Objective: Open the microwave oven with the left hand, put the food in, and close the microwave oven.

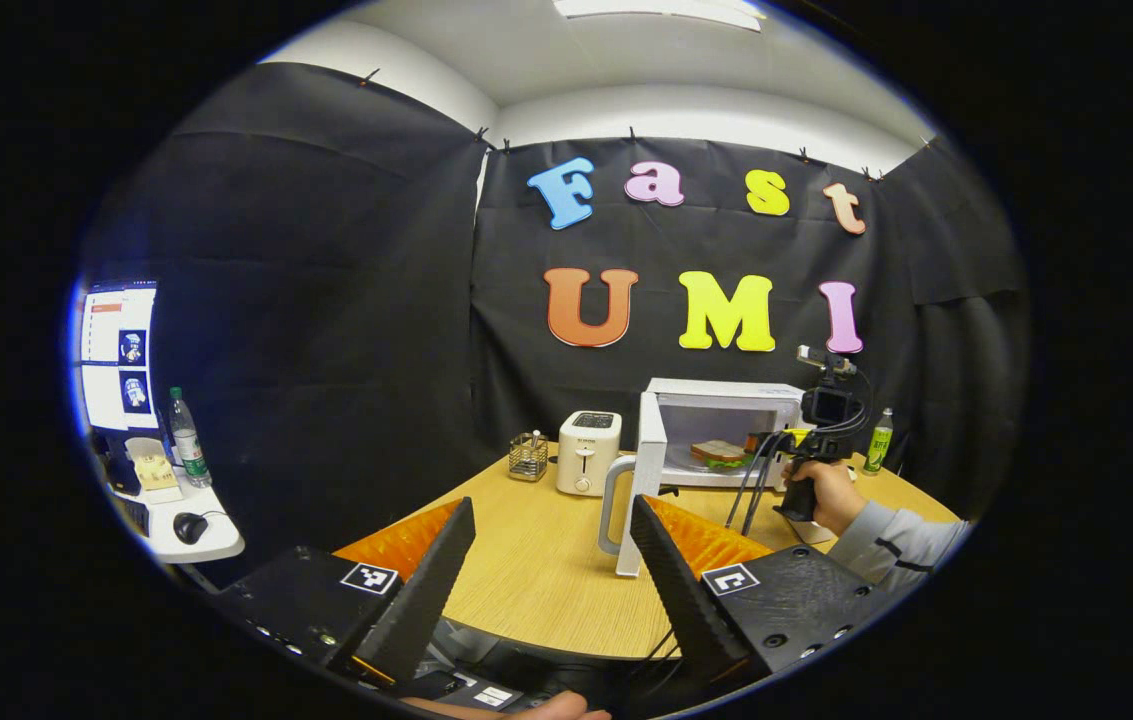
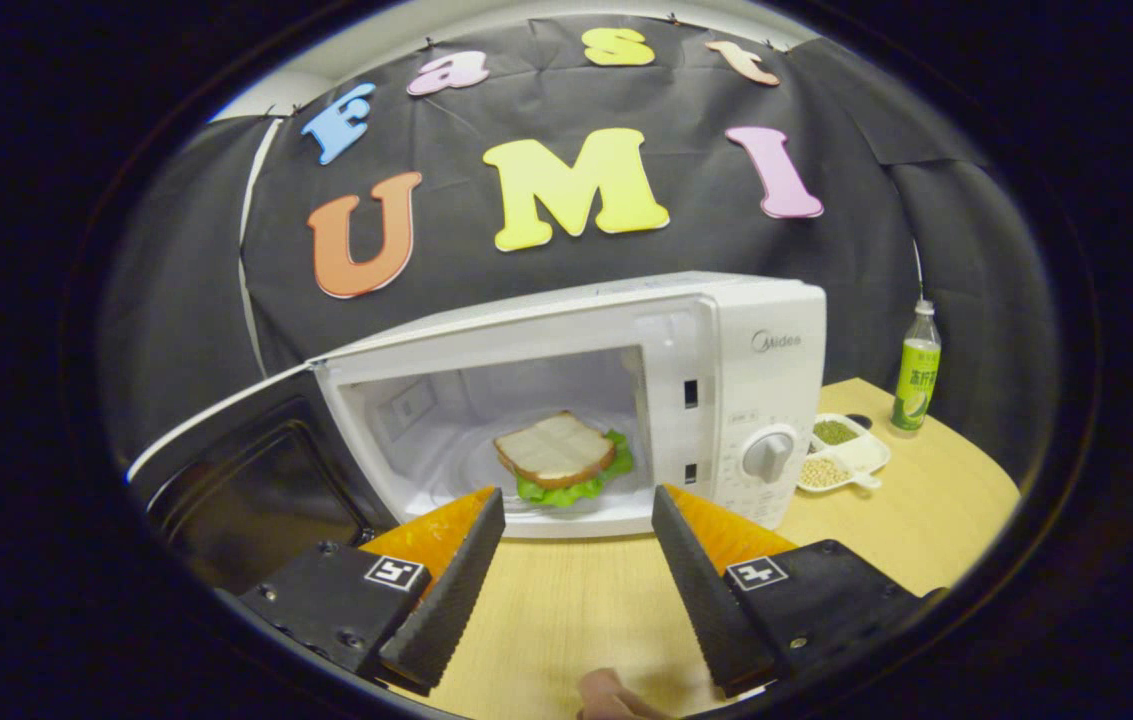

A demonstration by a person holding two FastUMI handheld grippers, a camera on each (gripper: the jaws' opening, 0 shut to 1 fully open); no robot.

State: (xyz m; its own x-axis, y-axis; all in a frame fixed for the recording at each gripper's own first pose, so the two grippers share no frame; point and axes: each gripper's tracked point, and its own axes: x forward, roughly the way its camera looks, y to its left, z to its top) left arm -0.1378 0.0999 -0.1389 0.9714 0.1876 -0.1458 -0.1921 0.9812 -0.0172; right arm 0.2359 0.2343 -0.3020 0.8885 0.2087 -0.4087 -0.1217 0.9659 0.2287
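Sandwich [image 2: 562, 458] sits inside the microwave [image 2: 626, 390]; both grippers, left [image 1: 551, 560] and right [image 2: 576, 550], hold jaws open and empty. The hinged door [image 1: 648, 470] looks light and rigid; push its handle [image 1: 611, 505].

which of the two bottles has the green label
The bottle right of the microwave, past the divided dish. The other bottle stands on the side desk by the monitor, with a green cap.

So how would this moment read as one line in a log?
microwave door: open | sandwich: inside | left tool: open, empty | right tool: open, empty
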